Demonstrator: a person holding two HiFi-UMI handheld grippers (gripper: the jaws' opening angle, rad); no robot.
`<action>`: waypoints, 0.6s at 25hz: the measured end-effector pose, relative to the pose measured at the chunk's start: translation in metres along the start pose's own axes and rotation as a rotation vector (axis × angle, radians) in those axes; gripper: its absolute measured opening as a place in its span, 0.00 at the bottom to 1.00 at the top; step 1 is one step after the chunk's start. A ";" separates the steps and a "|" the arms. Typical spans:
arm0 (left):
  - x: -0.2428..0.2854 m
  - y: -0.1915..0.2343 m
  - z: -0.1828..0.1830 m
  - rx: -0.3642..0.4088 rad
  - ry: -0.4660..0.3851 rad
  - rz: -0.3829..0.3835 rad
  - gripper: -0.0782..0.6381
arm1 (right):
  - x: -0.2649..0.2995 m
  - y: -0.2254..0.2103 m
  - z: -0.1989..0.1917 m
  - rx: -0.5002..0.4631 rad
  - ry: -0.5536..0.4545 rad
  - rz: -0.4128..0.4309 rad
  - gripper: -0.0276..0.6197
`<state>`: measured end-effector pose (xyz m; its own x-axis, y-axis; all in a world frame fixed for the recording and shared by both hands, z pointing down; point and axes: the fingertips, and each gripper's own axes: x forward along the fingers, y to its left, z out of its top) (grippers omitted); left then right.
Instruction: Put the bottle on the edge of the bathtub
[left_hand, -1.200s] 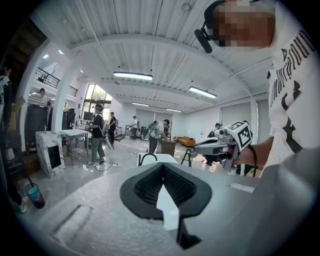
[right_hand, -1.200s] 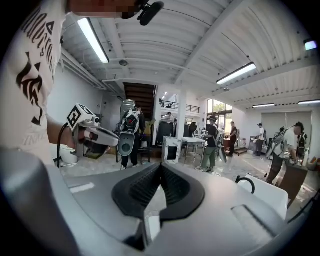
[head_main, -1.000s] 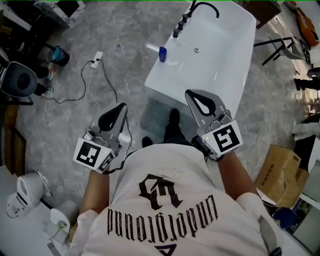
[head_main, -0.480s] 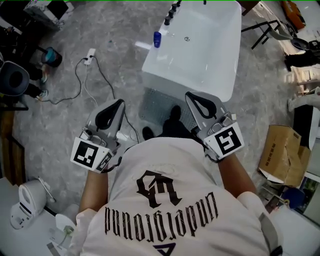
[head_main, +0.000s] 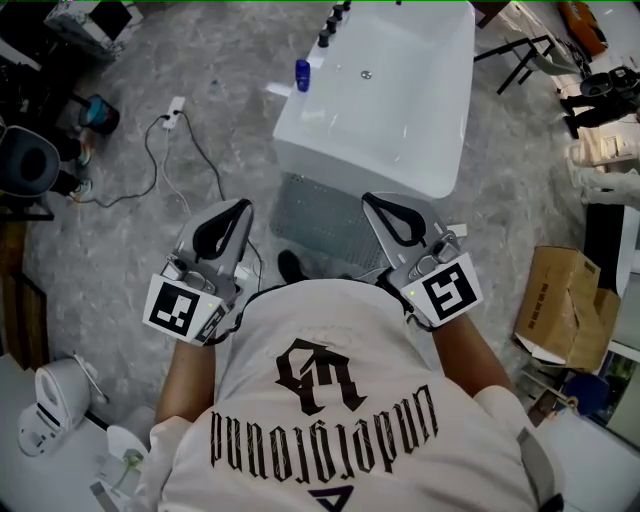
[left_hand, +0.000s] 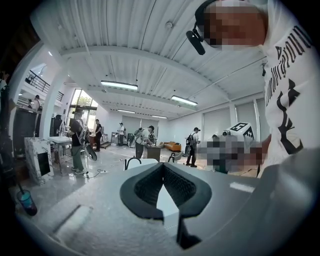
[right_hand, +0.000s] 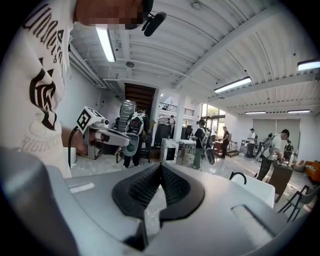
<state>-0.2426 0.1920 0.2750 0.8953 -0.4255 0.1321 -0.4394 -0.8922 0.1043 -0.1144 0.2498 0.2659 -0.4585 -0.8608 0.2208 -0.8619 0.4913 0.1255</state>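
White bathtub (head_main: 420, 120) ahead, and both tools hang short of its near end: left gripper (head_main: 238, 208) and right gripper (head_main: 376, 202) each have their jaws pressed together, nothing between them. The little blue bottle (head_main: 302, 74) stands upright at the bathtub's far left rim by the taps (head_main: 324, 40), on it or just inside, I can't tell. My call: close in along the bathtub's left side, spread one pair of jaws early, then take the bottle squarely round its body.
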 end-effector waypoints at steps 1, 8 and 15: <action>0.004 -0.007 0.000 0.001 0.004 0.001 0.12 | -0.007 -0.002 -0.002 0.005 -0.002 0.005 0.05; 0.033 -0.078 -0.010 0.020 0.022 0.000 0.12 | -0.070 -0.011 -0.025 0.018 -0.012 0.037 0.05; 0.055 -0.160 -0.022 0.028 0.022 0.006 0.12 | -0.149 -0.015 -0.050 0.025 -0.021 0.043 0.05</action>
<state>-0.1243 0.3145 0.2869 0.8908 -0.4272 0.1548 -0.4419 -0.8938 0.0762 -0.0222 0.3775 0.2798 -0.4993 -0.8418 0.2051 -0.8464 0.5246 0.0923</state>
